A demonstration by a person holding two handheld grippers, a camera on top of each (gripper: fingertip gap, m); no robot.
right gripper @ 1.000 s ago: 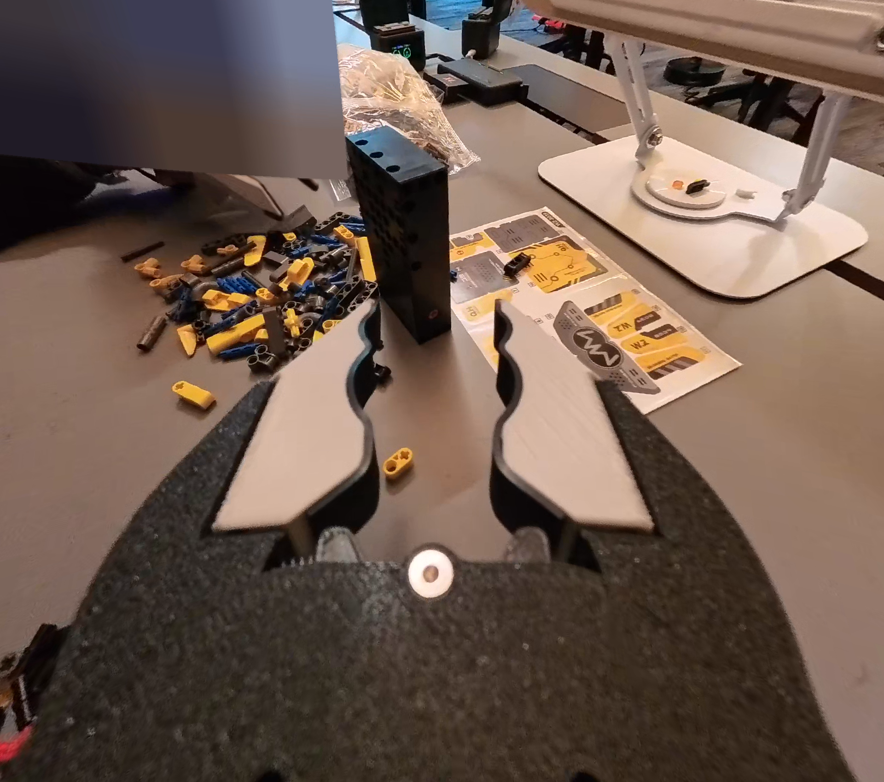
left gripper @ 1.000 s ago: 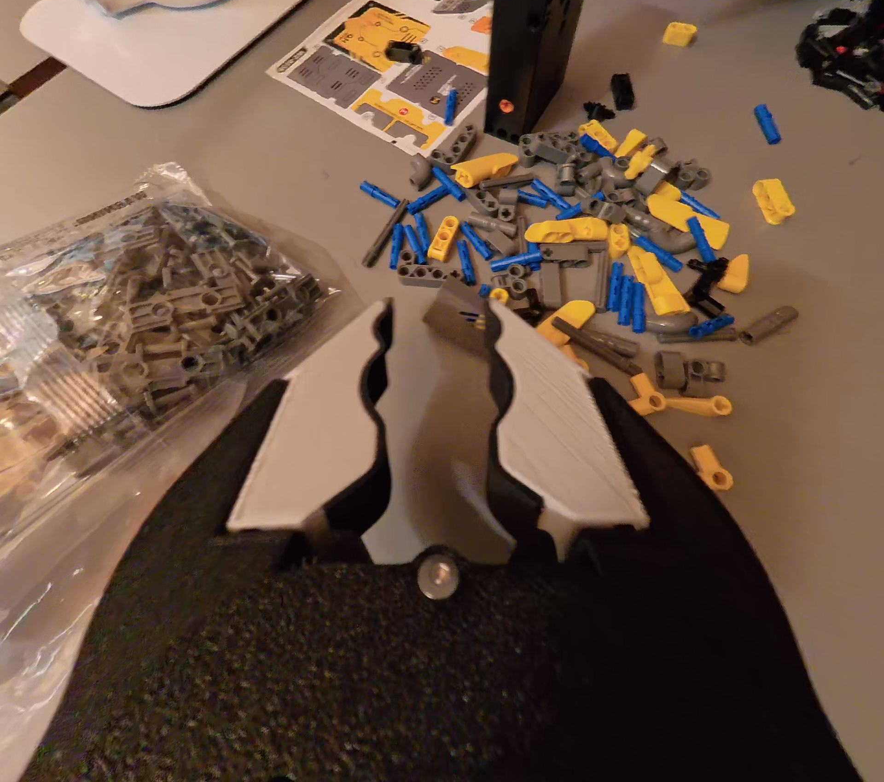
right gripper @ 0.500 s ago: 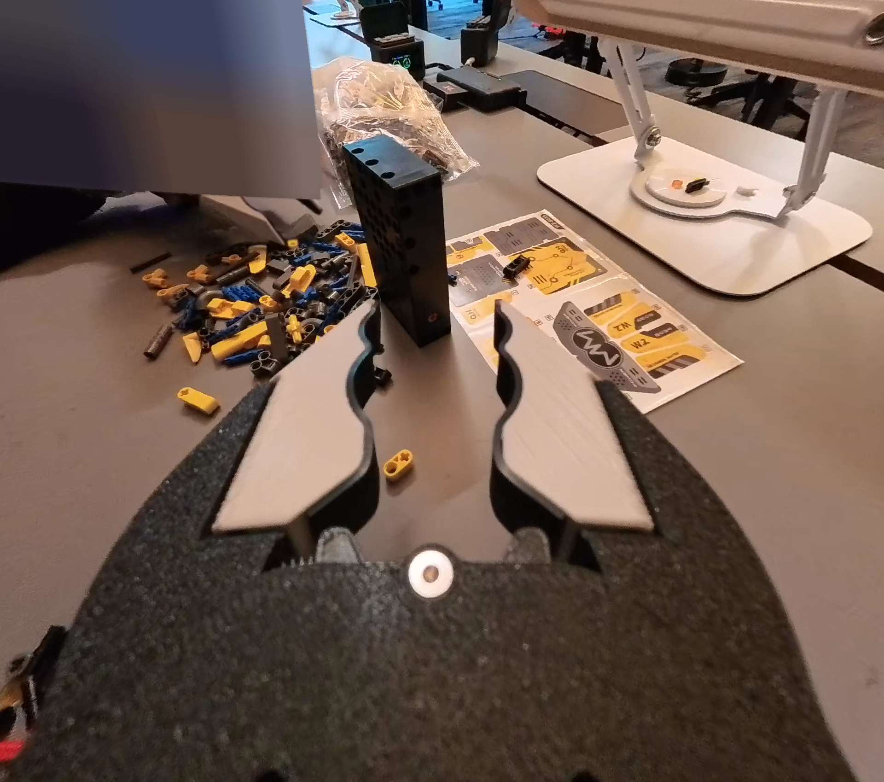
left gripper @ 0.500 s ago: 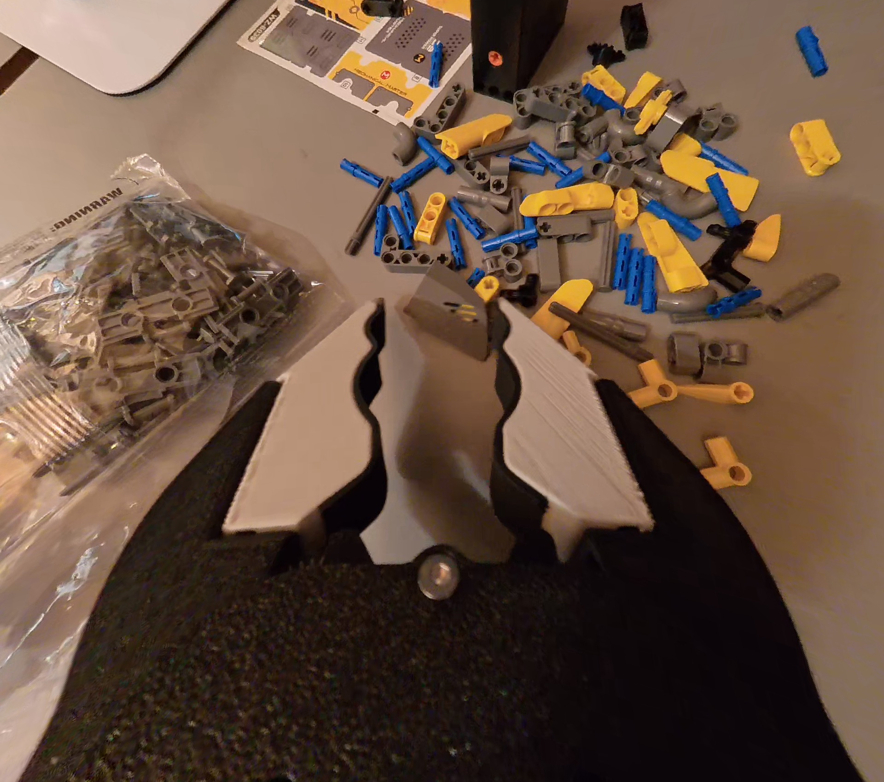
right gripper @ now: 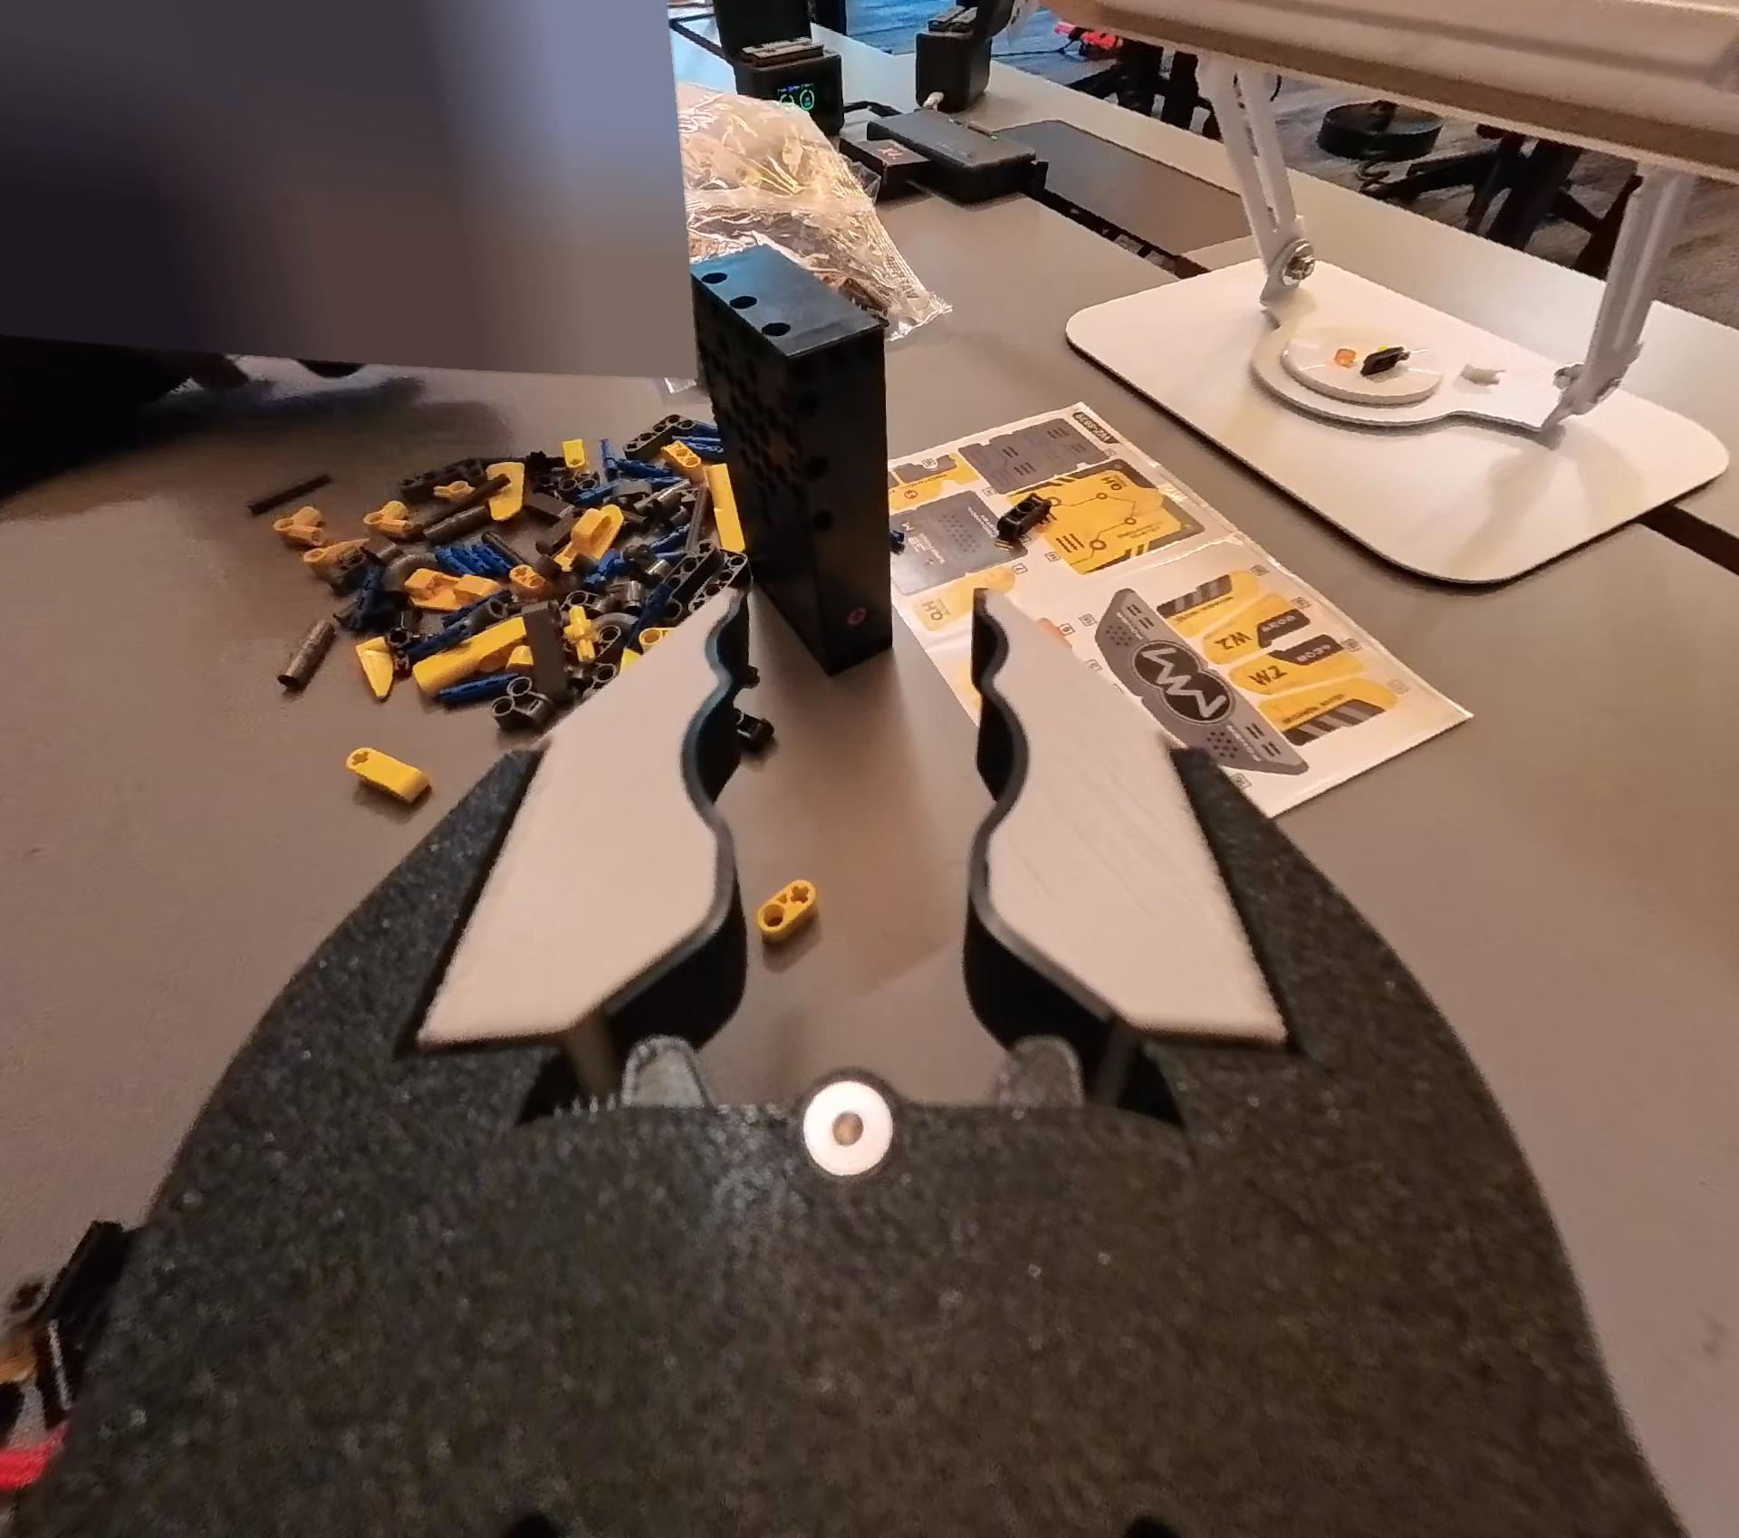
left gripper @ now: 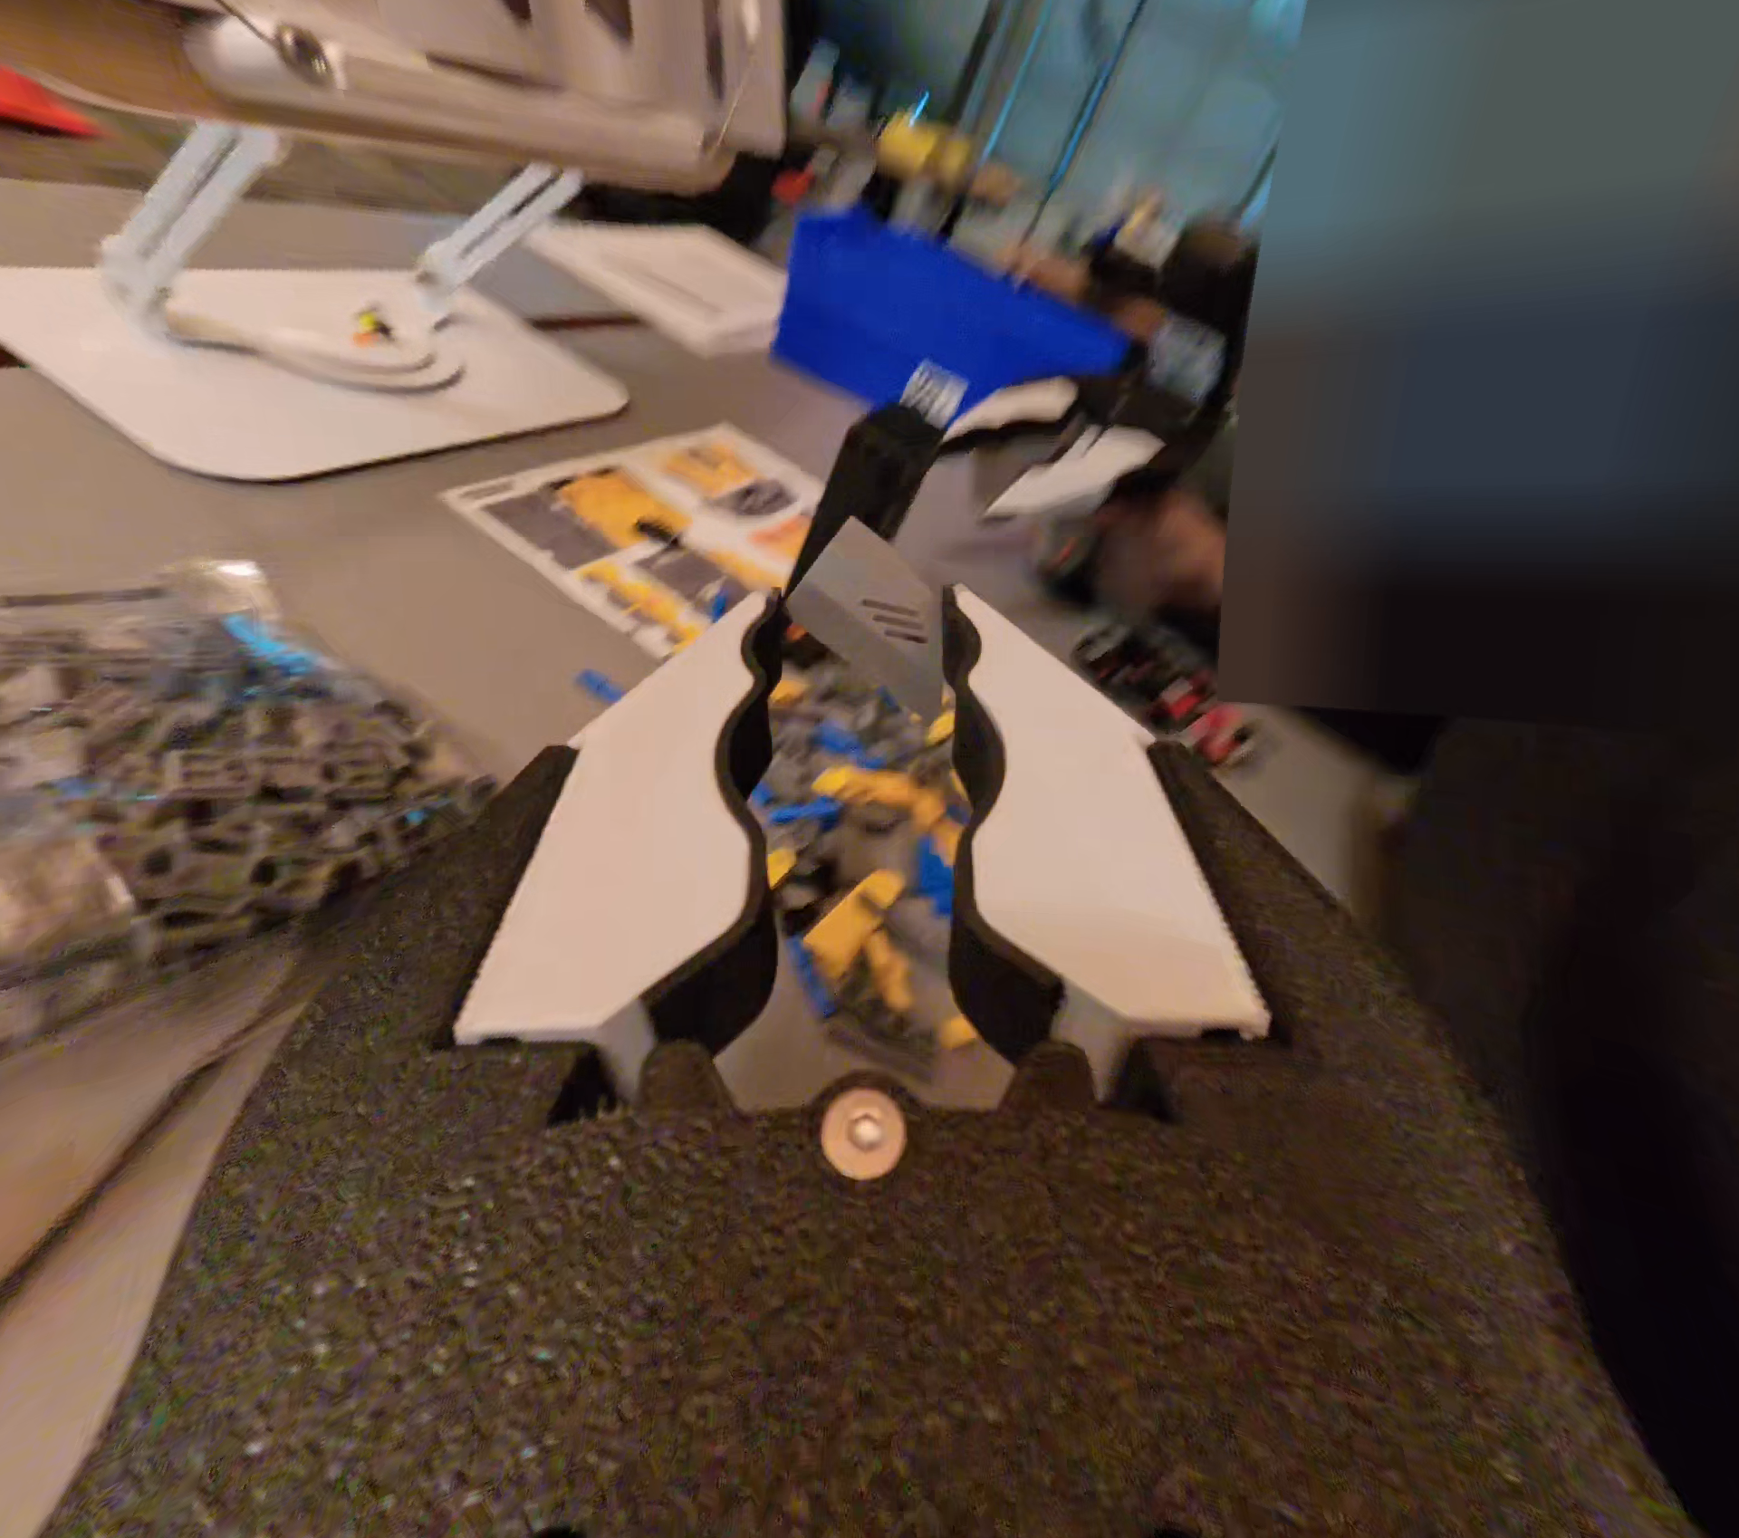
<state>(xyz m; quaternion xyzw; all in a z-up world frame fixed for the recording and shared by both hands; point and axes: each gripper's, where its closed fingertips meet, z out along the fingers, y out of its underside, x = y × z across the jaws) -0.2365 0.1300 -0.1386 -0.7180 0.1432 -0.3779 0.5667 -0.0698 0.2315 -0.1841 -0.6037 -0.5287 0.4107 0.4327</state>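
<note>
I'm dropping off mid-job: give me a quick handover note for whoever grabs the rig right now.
Left gripper: jaws shut on a grey panel piece at the tips, lifted above the loose pile.
Right gripper: open, empty, low over the table, pointing at the upright black block; a small yellow piece lies on the table between its jaws.
Sticker sheet: flat, right of the block.
Bag of parts: left of the left gripper.

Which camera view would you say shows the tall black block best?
The right wrist view: the black block stands sharp and whole beside the sticker sheet. The left wrist view shows only a blurred dark sliver of it.
</note>
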